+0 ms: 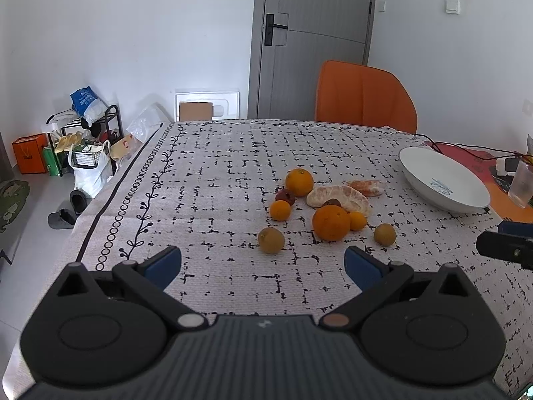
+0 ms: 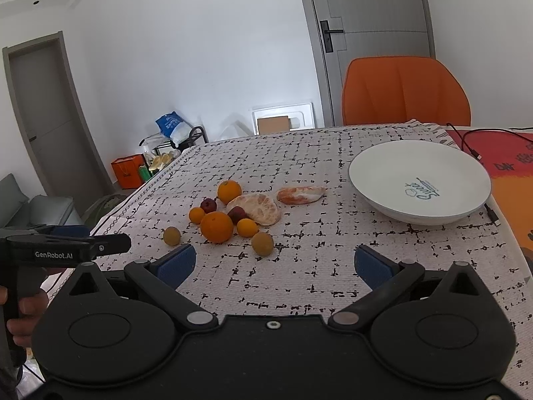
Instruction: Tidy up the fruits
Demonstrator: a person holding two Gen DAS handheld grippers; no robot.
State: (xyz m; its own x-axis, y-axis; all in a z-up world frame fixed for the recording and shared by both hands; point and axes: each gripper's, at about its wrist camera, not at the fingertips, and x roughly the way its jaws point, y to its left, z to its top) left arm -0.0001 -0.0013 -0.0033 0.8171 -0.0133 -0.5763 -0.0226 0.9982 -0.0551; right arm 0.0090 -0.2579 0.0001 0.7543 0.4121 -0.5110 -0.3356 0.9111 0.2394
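Note:
A cluster of fruit lies mid-table: a large orange, a second orange, small tangerines, two greenish-brown round fruits, dark red fruits and peeled citrus pieces. An empty white bowl stands to their right. My left gripper is open, just short of the fruit. My right gripper is open too, nearer the bowl. Both hold nothing.
The table wears a white cloth with a black grid pattern. An orange chair stands at the far side. Cables lie on a red mat right of the bowl. Bags and a rack clutter the floor at left.

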